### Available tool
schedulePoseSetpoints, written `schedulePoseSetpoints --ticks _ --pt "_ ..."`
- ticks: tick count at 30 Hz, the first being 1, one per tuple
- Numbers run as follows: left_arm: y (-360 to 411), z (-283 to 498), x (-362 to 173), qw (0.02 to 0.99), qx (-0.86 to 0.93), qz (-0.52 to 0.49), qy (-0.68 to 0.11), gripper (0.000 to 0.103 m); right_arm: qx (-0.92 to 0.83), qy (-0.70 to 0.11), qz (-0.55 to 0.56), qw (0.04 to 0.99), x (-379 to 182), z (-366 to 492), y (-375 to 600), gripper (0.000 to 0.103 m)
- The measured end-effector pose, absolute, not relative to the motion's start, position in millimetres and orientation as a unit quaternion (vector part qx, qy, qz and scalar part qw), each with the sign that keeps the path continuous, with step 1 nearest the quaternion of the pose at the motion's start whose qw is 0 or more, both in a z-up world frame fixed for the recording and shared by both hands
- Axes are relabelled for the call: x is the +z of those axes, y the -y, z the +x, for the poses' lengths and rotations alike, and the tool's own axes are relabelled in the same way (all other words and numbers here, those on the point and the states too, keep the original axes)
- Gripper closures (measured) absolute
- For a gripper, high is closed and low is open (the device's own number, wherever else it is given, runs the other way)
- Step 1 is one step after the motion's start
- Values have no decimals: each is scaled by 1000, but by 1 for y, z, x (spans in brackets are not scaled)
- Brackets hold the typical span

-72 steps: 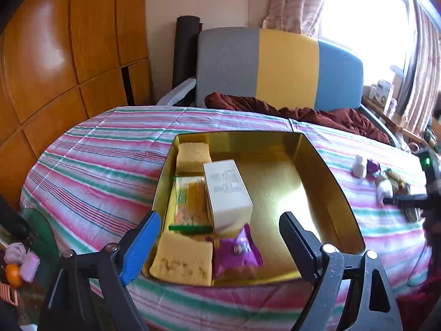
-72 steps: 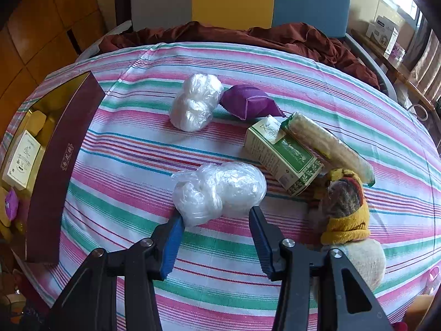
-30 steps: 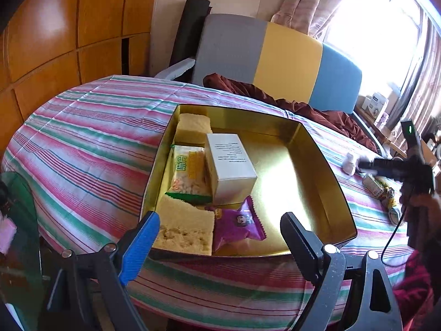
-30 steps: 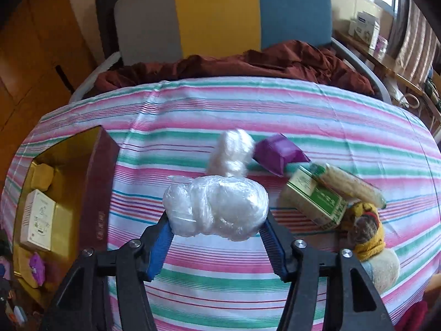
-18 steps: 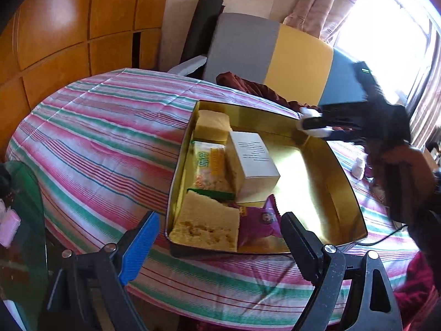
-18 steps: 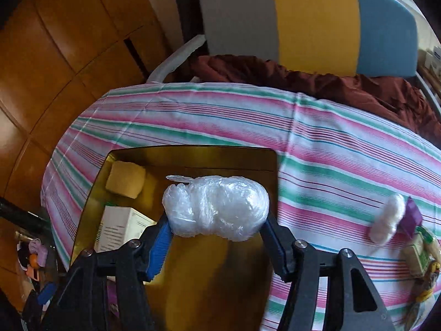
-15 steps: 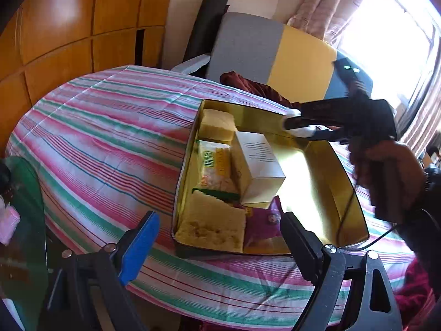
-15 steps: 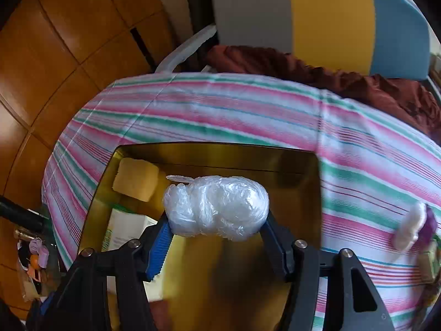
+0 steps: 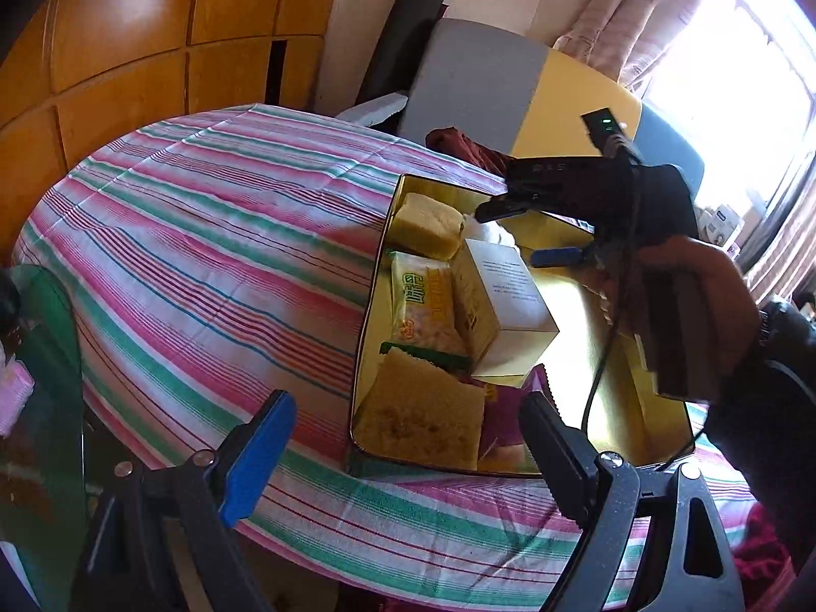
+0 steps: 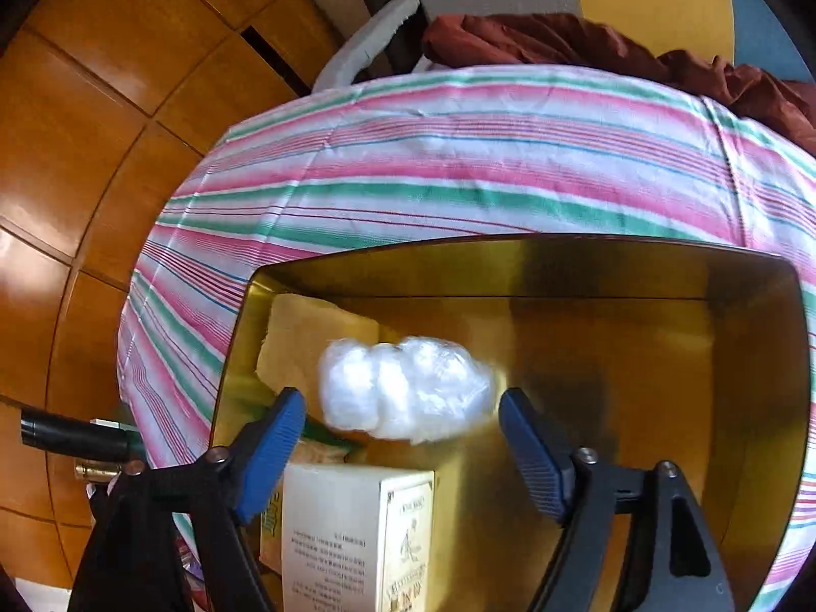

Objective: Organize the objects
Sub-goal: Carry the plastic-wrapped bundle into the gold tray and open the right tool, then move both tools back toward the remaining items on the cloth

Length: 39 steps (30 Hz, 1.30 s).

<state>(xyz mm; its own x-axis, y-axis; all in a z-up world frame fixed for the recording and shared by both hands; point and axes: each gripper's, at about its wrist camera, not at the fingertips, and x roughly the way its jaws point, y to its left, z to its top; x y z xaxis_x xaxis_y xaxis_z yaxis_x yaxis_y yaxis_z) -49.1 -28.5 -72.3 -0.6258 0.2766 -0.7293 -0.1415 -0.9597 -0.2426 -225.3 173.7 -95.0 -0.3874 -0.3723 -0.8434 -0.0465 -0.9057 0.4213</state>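
1. Two jaws on my right gripper (image 10: 400, 426) are spread wide, the white plastic-wrapped bundle (image 10: 408, 390) loose between them.
2. Bundle's inside the gold tin (image 10: 755, 357), long axis running across, fingertip to fingertip, beside the yellow cake (image 10: 311, 336).
3. My left gripper (image 9: 403, 438) gapes apart, holding nothing, before the tin's near rim.

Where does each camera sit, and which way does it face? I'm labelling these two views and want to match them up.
Left wrist: rides the left tongs, held off the table's near edge, looking across the striped cloth at the gold tin; the open left tongs, the right tongs and the person's hand show.
Right wrist: rides the right tongs, looking down into the tin; only its open fingers show, the plastic-wrapped bundle between them, untouched.
Shared: tin, white box, yellow cake, bundle.
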Motion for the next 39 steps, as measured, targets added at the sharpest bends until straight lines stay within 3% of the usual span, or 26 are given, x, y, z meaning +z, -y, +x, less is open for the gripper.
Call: schedulePoseSetpoints --ticks 19,39 --pt "-5 -20 -49 128 912 -389 24 10 -879 113 458 60 -28 -93 -249 18" --pt "-63 2 -41 185 903 -385 -54 10 -878 162 416 -175 -32 1 -473 18"
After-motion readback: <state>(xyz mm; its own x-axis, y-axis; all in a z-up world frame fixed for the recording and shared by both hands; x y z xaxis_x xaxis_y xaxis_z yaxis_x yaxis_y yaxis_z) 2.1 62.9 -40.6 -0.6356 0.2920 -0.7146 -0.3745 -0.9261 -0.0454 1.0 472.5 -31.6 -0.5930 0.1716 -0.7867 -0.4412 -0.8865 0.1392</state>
